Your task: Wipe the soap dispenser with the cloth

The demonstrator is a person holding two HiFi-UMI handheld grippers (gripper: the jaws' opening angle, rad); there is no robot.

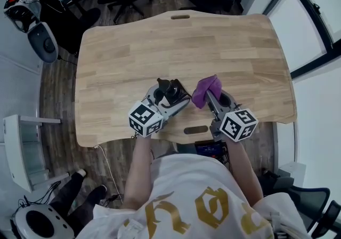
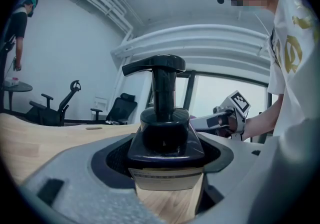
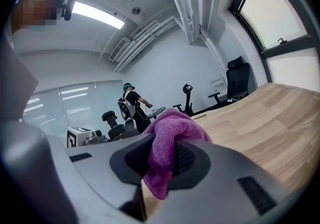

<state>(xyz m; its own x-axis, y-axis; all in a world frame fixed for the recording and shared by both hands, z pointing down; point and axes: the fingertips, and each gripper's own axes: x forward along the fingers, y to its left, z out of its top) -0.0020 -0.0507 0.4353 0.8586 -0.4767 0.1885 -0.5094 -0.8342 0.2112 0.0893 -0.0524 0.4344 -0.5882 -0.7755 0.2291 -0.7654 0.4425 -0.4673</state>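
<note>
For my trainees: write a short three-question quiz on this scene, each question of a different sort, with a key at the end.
1. True or false: the left tongs are shut on the soap dispenser.
2. The cloth held in the right tongs is: A green, B purple, C white.
3. Fill in: the dispenser's pump head is coloured ____.
Key: 1 true; 2 B; 3 black.

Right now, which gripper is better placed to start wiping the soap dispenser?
Right. The right gripper is shut on the purple cloth, close beside the soap dispenser, while the left gripper is shut on the dispenser, holding it.
</note>
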